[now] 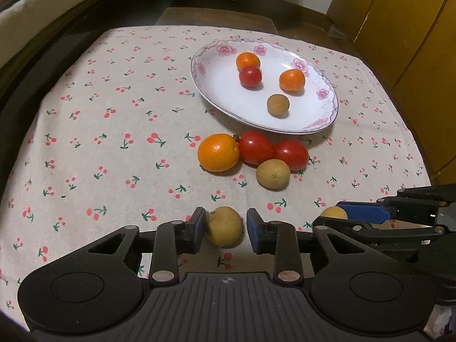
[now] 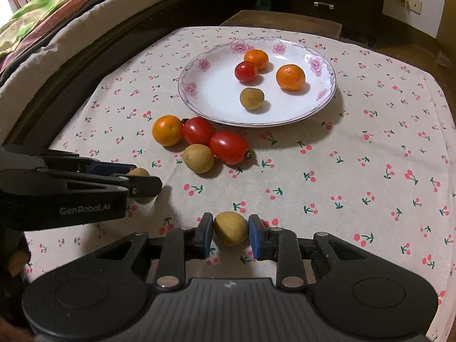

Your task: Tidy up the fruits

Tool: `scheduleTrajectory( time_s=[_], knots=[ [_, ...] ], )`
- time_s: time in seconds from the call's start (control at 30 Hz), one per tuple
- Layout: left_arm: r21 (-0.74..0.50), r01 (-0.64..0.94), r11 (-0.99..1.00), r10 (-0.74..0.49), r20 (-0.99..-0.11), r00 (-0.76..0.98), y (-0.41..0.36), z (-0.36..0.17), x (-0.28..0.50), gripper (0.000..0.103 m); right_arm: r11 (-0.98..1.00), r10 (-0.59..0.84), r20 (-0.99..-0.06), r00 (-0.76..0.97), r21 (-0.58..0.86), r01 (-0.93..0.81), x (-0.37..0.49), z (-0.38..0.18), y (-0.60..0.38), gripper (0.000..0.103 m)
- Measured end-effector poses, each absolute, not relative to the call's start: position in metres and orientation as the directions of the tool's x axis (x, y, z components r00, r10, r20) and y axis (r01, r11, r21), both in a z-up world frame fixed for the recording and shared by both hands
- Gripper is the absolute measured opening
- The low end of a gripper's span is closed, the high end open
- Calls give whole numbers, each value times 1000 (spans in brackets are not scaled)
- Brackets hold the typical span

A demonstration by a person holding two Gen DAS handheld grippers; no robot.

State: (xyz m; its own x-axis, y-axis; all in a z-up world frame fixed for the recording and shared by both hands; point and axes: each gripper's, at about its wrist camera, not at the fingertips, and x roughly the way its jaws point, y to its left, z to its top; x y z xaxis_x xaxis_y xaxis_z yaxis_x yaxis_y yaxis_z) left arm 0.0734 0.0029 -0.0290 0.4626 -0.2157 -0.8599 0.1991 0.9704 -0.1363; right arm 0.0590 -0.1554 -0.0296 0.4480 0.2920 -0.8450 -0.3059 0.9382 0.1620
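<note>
Pointing steeply down at the tabletop, my left gripper (image 1: 225, 229) stands narrow around a small tan fruit (image 1: 224, 232). The left pad touches the fruit's skin. On the right side I see a thin sliver of space before the blue pad, so I read this gripper as loose around the fruit and not squeezing it. The fruit sits on the cherry-print tablecloth (image 1: 114, 142).

My right gripper (image 2: 230, 229) is just beside it, also narrow, and its two blue pads press on both sides of a second tan fruit (image 2: 230, 228). I cannot tell whether that one rests on the cloth or hangs just above it.

Farther out from me, a loose cluster lies on the cloth, near the front rim of the plate: an orange (image 1: 218, 152), a first tomato (image 1: 255, 147) touching it, a second tomato (image 1: 292, 154) touching the first, and a third tan fruit (image 1: 273, 173) tucked against the tomatoes on my side.

Behind them is the white flowered plate (image 1: 216, 91). It carries a far orange (image 1: 248, 60) with a small tomato (image 1: 250, 76) right against it, a lone orange (image 1: 292, 80) set apart toward the right, and a tan fruit on the plate (image 1: 278, 104) nearest the front rim.

A bed (image 2: 42, 28) runs along the left edge of the tabletop.
</note>
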Motion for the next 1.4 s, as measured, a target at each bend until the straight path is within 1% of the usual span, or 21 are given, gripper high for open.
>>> scheduleTrajectory(
  time_s=[0.1,0.37,0.5,0.53,0.6,0.63,1.4],
  knots=[
    [-141,196,970,-219,-859,463,4,-29,74,46,939,288,-845,450,157,-307,59,-30,-155,28],
    [-140,190,972,-215,-858,467,6,-29,73,48,939,283,-845,454,148,-310,58,-30,-155,28],
    [-133,189,973,-208,-860,465,5,-29,71,43,939,275,-848,454,136,-316,58,-29,-153,28],
    [-129,189,974,-204,-861,466,4,-29,71,39,938,274,-849,451,132,-321,57,-29,-152,28],
    [-121,188,975,-197,-862,467,4,-29,69,37,938,267,-851,453,120,-327,56,-29,-150,28],
    [-121,187,975,-196,-862,466,4,-28,69,34,938,266,-851,453,119,-326,57,-29,-150,28],
    [-165,202,965,-246,-833,496,-5,-6,75,34,946,292,-811,508,166,-278,65,-7,-168,28]
  ],
)
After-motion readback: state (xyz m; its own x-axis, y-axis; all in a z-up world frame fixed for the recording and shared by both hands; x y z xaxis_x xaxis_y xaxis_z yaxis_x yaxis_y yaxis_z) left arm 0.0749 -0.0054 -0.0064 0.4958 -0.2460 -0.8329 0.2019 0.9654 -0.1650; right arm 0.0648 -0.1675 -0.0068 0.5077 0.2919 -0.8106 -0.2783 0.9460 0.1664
